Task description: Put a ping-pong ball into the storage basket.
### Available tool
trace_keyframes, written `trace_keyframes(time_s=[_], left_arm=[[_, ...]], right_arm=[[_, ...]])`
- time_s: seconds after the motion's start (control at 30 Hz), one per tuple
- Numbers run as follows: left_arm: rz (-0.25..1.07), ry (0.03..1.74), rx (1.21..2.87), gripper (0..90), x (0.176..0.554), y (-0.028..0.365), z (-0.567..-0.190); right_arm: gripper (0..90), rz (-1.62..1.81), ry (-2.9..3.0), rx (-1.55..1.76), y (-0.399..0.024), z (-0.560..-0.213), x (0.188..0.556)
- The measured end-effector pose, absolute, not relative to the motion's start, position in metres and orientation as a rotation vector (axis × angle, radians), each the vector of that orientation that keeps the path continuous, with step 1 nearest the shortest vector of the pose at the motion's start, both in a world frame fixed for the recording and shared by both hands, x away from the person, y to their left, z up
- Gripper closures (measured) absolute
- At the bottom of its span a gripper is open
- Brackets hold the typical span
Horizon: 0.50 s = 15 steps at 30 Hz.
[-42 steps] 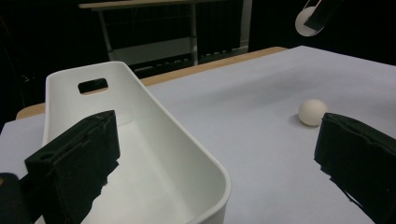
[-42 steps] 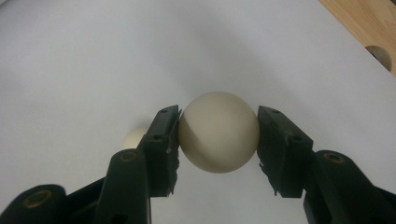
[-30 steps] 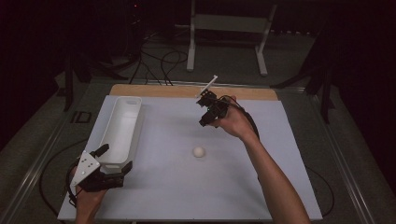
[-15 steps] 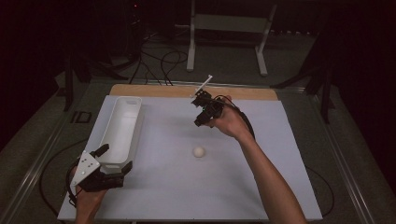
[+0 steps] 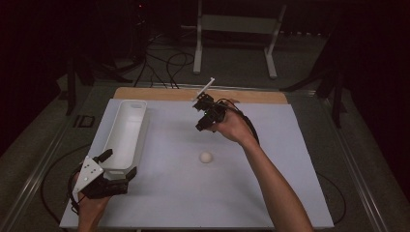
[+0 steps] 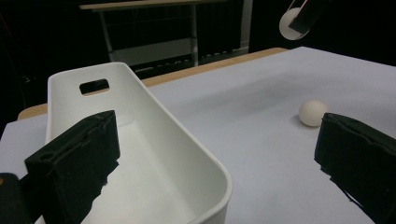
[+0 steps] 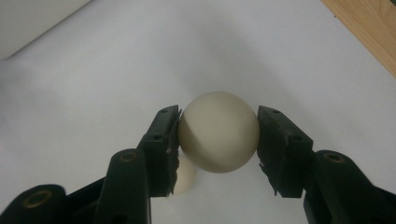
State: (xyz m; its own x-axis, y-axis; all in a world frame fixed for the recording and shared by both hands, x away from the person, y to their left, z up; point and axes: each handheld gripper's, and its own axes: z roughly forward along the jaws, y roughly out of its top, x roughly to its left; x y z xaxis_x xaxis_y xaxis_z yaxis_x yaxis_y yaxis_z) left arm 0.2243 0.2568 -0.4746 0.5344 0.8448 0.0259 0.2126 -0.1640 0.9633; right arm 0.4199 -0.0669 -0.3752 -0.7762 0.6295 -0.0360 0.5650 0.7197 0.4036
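Movement since a second ago is pretty small: the right gripper [image 5: 205, 112] has drifted a bit toward the left and far side of the table, with the ball [image 7: 218, 131] clamped between its jaws the whole time. The left gripper [image 5: 112, 170] hasn't budged, and neither has the second ball [image 5: 206, 157] lying on the sheet.

Surface-wise it's a white sheet [image 5: 290, 159] over the table, with a strip of bare wood [image 5: 251, 95] showing along the far edge. Around it the room is dark, with cables [image 5: 164, 63] on the floor and a pale metal stand [image 5: 237, 29] behind the table.

Held ball is up in the air above the far middle of the sheet, pads pressing on both its sides. It's round, so no long axis and no way to say which way it points. In the right gripper view the second ball peeks out just below the left jaw, down on the sheet.

Left gripper sits at the near end of the white tray [image 5: 126, 125], jaws wide apart: one over the tray's inside, the other out over the sheet, the tray's end rim between them. The tray's long side runs near to far along the left of the sheet.
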Motion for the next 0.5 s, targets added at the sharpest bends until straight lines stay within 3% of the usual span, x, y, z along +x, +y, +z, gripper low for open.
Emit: trace_keyframes(time_s=[0.5], left_arm=[[0.72,0.901,1.679,0.7,0.224,0.257,-0.475]], right_arm=[[50.3,0.598,2.762,0.942,-0.052,-0.375,0.418]])
